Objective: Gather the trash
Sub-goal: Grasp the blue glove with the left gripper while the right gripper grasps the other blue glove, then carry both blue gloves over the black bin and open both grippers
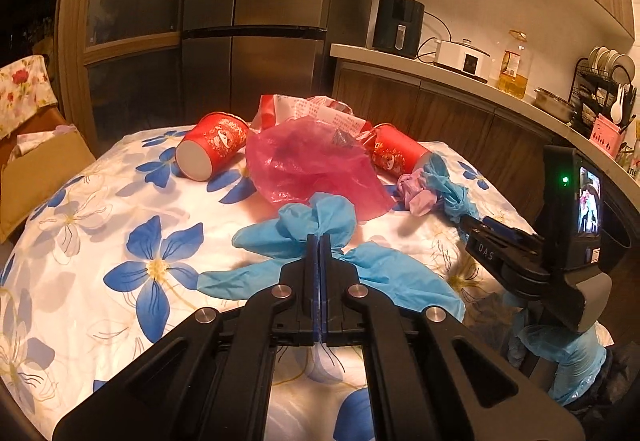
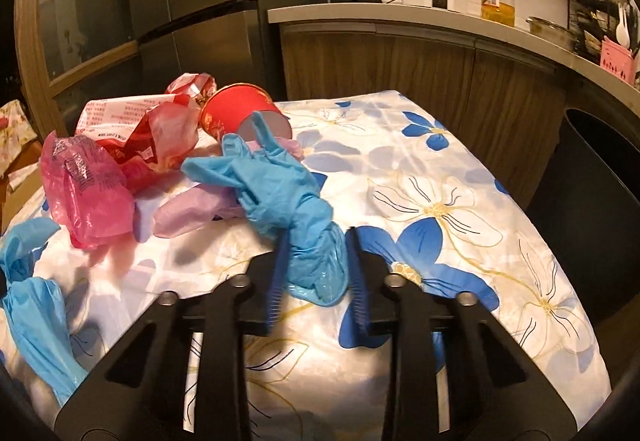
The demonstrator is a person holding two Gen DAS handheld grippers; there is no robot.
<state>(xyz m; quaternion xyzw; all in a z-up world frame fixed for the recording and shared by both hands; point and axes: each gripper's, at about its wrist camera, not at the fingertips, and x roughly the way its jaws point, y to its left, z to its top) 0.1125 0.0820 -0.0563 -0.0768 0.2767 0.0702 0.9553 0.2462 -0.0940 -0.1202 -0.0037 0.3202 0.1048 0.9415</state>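
On the flowered tablecloth (image 1: 100, 225) my left gripper (image 1: 320, 241) is shut on a crumpled blue glove (image 1: 400, 277), whose ends spread to both sides of the fingers. My right gripper (image 2: 318, 261) is shut on a second blue glove (image 2: 272, 181); its cuff fills the gap between the pads. In the left wrist view that right gripper (image 1: 466, 221) comes in from the right, with its glove (image 1: 448, 189) at the tips. Behind the gloves lie a pink plastic bag (image 1: 312, 165), a purple glove (image 2: 188, 209), a red-and-white wrapper (image 2: 120, 113) and two tipped red paper cups (image 1: 212, 147) (image 1: 396, 153).
A black bin (image 2: 592, 201) stands on the floor past the table's right edge. Behind the table are a wooden counter (image 2: 400, 17) with appliances and a dish rack, and a tall fridge (image 1: 256, 21). A person's blue-gloved hand (image 1: 572, 361) holds the right gripper.
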